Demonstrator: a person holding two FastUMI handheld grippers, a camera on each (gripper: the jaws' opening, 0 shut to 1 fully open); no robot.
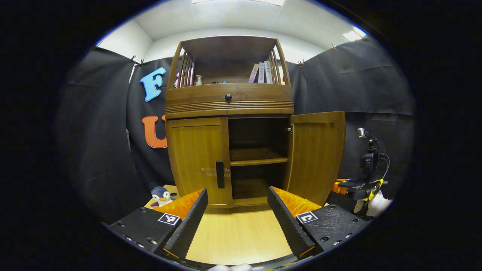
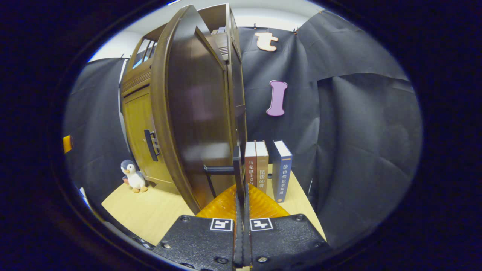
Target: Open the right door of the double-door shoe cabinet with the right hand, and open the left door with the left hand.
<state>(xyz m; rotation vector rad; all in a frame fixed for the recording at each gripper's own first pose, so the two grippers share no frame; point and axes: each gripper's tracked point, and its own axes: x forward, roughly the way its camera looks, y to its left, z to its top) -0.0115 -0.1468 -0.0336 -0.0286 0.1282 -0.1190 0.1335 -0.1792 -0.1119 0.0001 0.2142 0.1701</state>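
Left gripper view: shoe cabinet (image 1: 229, 124) frame centre, standing on worktop (image 1: 237, 237). Right door (image 1: 318, 154) swung open, right of centre; shelf (image 1: 258, 160) visible inside. Left door (image 1: 199, 162) closed, handle (image 1: 220, 174) at its inner edge. Left tool (image 1: 238, 207) at frame bottom, fingers wide apart, holding nothing, short of left door. Penguin toy (image 1: 162, 196) lower left.

Right gripper view: right tool (image 2: 241, 195) at bottom centre, fingers pressed together on right door handle (image 2: 236, 169). Books (image 2: 267, 169) standing just right of door.
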